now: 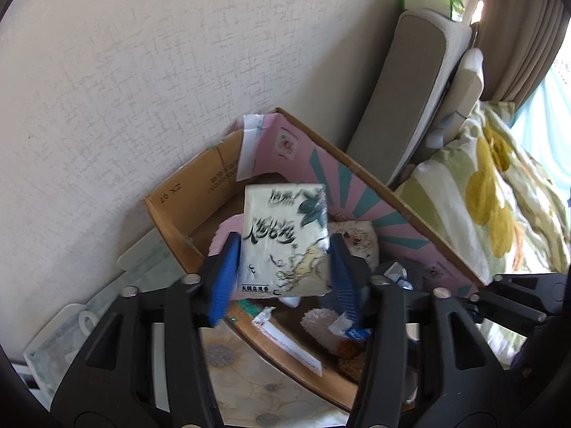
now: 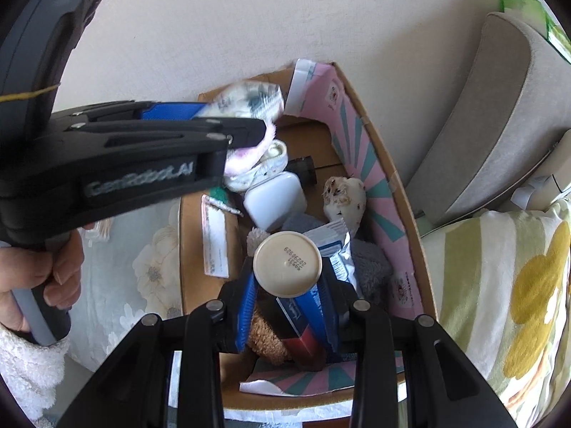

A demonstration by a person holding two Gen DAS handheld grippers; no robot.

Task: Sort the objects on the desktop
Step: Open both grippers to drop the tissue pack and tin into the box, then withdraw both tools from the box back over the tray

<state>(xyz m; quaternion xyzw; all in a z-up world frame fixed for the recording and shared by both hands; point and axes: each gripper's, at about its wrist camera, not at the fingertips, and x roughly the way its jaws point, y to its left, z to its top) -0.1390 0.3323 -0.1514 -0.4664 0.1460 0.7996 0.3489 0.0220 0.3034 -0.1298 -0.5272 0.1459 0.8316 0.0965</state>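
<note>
Cardboard box holds a white case, plush toys, packets

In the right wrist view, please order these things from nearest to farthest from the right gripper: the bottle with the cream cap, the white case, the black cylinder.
1. Bottle with the cream cap: between the fingers of the right gripper.
2. White case: beyond the bottle, in the middle of the cardboard box.
3. Black cylinder: behind the case, deeper in the box.
</note>
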